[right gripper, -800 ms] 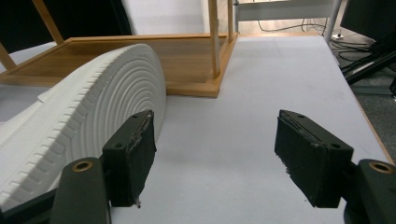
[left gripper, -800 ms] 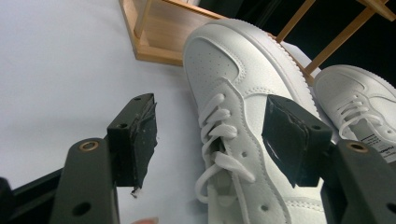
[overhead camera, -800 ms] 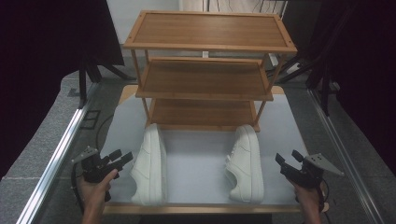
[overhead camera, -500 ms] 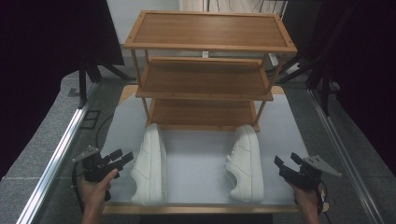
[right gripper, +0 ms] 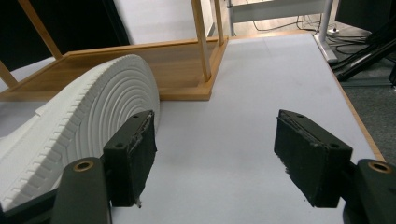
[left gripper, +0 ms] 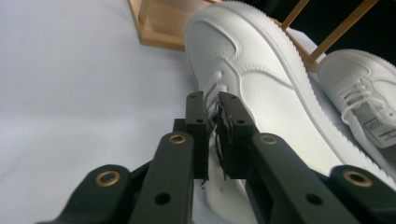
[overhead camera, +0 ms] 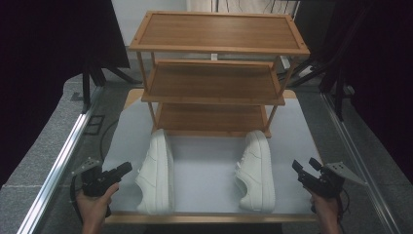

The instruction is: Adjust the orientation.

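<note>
Two white sneakers lie on their sides on the white table top, in front of a three-shelf wooden rack point(overhead camera: 214, 73). The left sneaker point(overhead camera: 157, 170) is just right of my left gripper point(overhead camera: 127, 167), whose jaws are shut with nothing between them. In the left gripper view its tips point(left gripper: 211, 98) point at that sneaker's upper point(left gripper: 252, 70), and the other sneaker point(left gripper: 359, 88) lies beyond. My right gripper point(overhead camera: 304, 164) stands open to the right of the right sneaker point(overhead camera: 256, 168). In the right gripper view its wide jaws point(right gripper: 217, 126) are empty, beside the ribbed sole point(right gripper: 93, 116).
The rack's bottom shelf point(right gripper: 177, 60) sits on the table just behind the sneakers' toes. A metal rail point(overhead camera: 58, 165) runs along the left of the table, and grey carpet borders both sides. Dark stands and cables lie at the far right point(right gripper: 364, 51).
</note>
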A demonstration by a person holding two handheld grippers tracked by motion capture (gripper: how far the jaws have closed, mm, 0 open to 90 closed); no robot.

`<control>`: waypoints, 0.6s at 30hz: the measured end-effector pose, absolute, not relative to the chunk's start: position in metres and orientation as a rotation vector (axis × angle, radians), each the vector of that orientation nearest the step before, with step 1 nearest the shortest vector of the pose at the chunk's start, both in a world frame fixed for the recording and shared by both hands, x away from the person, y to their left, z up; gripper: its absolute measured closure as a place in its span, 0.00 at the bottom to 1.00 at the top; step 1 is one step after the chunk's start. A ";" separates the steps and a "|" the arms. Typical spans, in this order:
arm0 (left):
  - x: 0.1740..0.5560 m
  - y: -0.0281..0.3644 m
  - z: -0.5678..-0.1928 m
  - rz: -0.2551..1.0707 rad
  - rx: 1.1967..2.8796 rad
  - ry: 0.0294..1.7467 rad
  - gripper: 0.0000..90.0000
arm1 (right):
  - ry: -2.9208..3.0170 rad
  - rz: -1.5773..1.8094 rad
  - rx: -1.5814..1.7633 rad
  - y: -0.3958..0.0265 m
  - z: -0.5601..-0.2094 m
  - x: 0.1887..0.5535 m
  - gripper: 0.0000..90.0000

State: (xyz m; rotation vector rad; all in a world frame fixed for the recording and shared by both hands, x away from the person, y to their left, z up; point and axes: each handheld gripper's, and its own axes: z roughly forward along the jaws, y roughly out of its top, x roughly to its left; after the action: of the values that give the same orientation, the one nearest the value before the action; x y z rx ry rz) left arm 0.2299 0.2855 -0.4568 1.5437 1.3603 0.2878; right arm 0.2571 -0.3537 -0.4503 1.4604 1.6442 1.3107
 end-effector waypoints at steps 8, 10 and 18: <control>0.202 0.280 -0.461 0.313 1.546 1.377 0.96 | 1.649 1.335 1.459 -0.352 -0.449 0.264 0.32; 0.196 0.280 -0.461 0.312 1.537 1.373 0.97 | 1.646 1.323 1.468 -0.351 -0.449 0.266 0.32; 0.181 0.267 -0.463 0.285 1.590 1.336 0.97 | 1.633 1.345 1.485 -0.355 -0.448 0.266 0.33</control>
State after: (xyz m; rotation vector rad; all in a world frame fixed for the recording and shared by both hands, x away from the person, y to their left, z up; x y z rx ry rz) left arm 0.1808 0.2674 -0.4632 1.5896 1.3356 0.2847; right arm 0.2664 -0.3555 -0.4479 1.4851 1.6334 1.3448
